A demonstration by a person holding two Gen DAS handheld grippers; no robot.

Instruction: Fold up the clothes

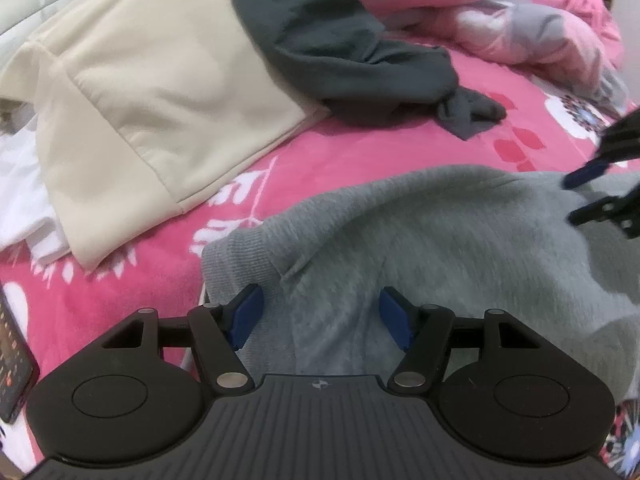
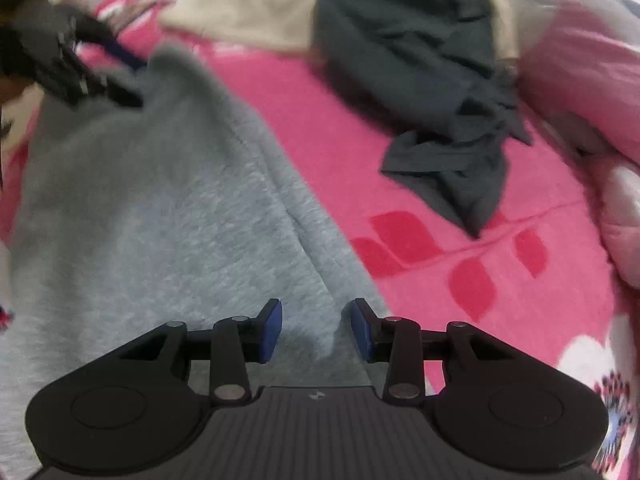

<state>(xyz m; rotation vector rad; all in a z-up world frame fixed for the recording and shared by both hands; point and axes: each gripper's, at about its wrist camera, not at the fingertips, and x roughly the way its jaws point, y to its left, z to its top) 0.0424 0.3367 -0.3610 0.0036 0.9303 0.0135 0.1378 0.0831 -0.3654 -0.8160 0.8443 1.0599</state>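
Observation:
A light grey knit sweater (image 1: 420, 240) lies spread on a pink flowered bedspread (image 1: 360, 148). My left gripper (image 1: 320, 316) hovers over its near part, beside the ribbed edge, blue pads wide apart with only flat fabric under them. My right gripper (image 1: 580, 194) shows at the right edge, above the sweater's far side. In the right wrist view my right gripper (image 2: 316, 330) stands open over a crease near the sweater's (image 2: 152, 220) right edge, and the pads do not press it. The left gripper (image 2: 136, 76) shows blurred at the upper left corner of the sweater.
A cream garment (image 1: 140, 80) and a crumpled dark grey garment (image 1: 340, 48) lie further back on the bed. White cloth (image 1: 20, 200) and a phone (image 1: 12, 352) sit at the left edge. A bunched pink quilt (image 1: 520, 12) fills the back right.

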